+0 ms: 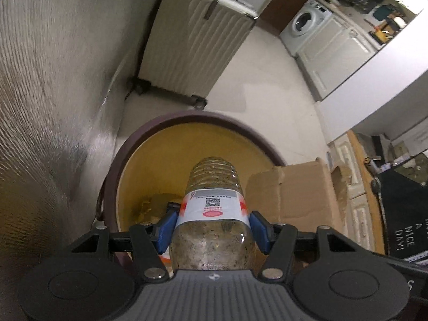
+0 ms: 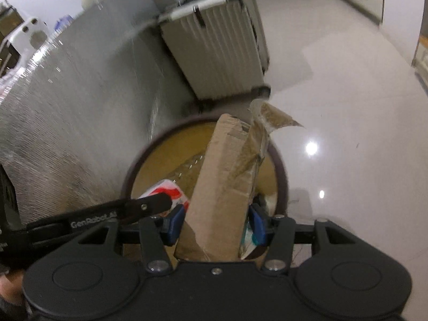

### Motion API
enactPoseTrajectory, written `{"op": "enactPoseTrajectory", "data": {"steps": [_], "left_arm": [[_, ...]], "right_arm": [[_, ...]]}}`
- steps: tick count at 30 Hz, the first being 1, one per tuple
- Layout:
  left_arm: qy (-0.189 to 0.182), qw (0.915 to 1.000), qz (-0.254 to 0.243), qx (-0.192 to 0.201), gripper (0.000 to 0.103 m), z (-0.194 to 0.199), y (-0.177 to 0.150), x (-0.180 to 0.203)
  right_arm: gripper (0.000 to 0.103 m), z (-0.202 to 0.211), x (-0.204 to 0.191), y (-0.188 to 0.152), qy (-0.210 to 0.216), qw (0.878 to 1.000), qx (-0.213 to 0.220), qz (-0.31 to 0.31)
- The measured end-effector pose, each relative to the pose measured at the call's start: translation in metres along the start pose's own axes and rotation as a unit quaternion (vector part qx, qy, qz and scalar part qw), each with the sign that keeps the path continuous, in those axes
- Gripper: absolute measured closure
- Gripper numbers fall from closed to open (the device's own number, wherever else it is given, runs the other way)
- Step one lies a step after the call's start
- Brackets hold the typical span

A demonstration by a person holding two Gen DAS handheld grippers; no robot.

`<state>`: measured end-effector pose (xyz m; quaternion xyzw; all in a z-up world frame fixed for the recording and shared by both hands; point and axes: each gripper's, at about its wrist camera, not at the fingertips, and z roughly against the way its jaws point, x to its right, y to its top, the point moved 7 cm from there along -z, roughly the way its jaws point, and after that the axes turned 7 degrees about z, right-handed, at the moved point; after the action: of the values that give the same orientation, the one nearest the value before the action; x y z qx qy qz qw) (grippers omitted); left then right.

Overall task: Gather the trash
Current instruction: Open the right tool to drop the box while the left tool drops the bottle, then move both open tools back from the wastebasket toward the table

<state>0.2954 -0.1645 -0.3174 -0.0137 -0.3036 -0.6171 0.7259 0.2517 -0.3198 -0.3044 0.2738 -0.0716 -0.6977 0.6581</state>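
Note:
My left gripper (image 1: 214, 230) is shut on a dirty clear plastic bottle (image 1: 211, 187) with a white and red label. Its neck points down into a round bin (image 1: 187, 117) with a dark maroon rim and a yellow inside. My right gripper (image 2: 216, 224) is shut on a flattened cardboard box (image 2: 227, 165) with loose tape, held upright over the same bin (image 2: 281, 171). In the right wrist view the bottle's label (image 2: 168, 188) and one finger of the left gripper (image 2: 149, 204) show at the left. The cardboard (image 1: 291, 192) stands just right of the bottle.
Some scraps (image 1: 152, 206) lie at the bin's bottom. A beige ribbed suitcase (image 1: 192, 48) stands on the pale floor behind the bin. A silver textured surface (image 1: 53, 93) rises close on the left. A washing machine (image 1: 305, 24) and cabinets lie far right, a dark doormat (image 1: 404, 214) nearer.

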Motion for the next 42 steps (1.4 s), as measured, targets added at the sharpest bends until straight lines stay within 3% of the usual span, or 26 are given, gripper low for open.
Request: {"op": "enactPoseTrajectory", "data": {"steps": [6, 11, 15, 20, 25, 30, 42], "left_arm": [[0.013, 0.9998, 0.017, -0.007, 0.043, -0.018, 0.006, -0.020], [0.017, 0.9996, 0.022, -0.006, 0.043, -0.020, 0.008, -0.028], [0.014, 0.9998, 0.014, -0.008, 0.043, -0.024, 0.007, -0.024], [0.016, 0.9998, 0.007, -0.009, 0.042, -0.027, 0.008, -0.020], [0.013, 0.9996, 0.021, -0.014, 0.038, -0.024, 0.010, -0.024], [0.007, 0.9996, 0.023, -0.013, 0.023, -0.014, 0.011, -0.022], [0.018, 0.9996, 0.008, -0.019, 0.016, 0.007, -0.002, -0.014]], "right_arm": [[0.049, -0.045, -0.006, -0.005, -0.032, 0.997, -0.066, -0.002], [0.039, -0.063, -0.009, -0.005, -0.027, 0.995, -0.090, -0.017], [0.033, -0.062, -0.007, -0.006, -0.040, 0.995, -0.091, -0.014], [0.017, -0.052, -0.012, -0.005, -0.045, 0.995, -0.086, 0.011], [0.017, -0.046, -0.010, -0.002, -0.053, 0.995, -0.078, 0.022], [0.017, -0.040, -0.009, -0.002, -0.052, 0.996, -0.074, 0.022], [0.017, -0.018, -0.004, -0.012, -0.054, 0.997, -0.061, 0.013]]}}
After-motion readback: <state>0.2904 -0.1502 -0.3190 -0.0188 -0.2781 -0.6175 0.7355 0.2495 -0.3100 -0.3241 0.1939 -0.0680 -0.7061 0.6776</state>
